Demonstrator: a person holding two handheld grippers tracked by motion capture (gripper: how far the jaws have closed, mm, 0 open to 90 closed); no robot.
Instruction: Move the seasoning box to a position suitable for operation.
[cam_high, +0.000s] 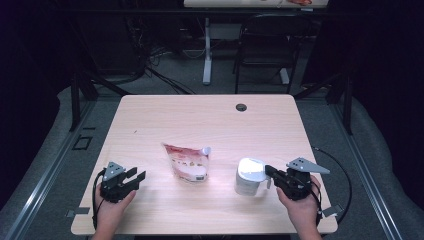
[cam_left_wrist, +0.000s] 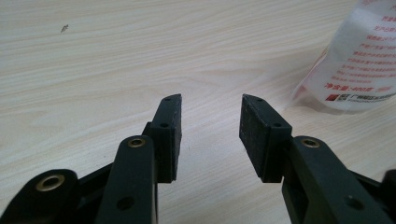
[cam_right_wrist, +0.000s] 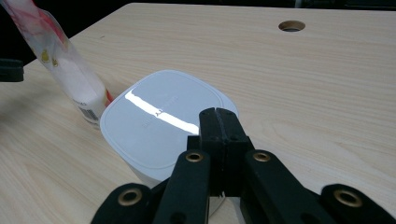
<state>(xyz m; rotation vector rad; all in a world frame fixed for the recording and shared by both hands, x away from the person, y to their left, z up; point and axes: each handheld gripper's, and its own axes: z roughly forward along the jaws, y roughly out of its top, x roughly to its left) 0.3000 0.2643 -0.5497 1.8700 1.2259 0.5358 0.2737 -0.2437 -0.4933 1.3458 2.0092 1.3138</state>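
My right gripper (cam_high: 270, 173) is pressed together, jaws meeting with no gap in the right gripper view, tips right at the near top edge of the white container (cam_high: 249, 176); can't tell if they pinch its handle or just rest against it. Container stands upright directly ahead of that claw, glossy rounded-square lid (cam_right_wrist: 163, 121) facing up just beyond the tips. Past the container, further off from the right claw, lies the red-and-white pouch (cam_high: 187, 161), flat on the wooden table (cam_high: 210, 120), spout end pointing toward the container. My left gripper (cam_high: 137, 175) is spread wide, pads (cam_left_wrist: 254, 133) apart with bare tabletop between them, holding nothing. Pouch sits ahead and off to the right of the left claw, near but not touching; its white printed end (cam_left_wrist: 362, 60) shows beside the right pad in the left gripper view.
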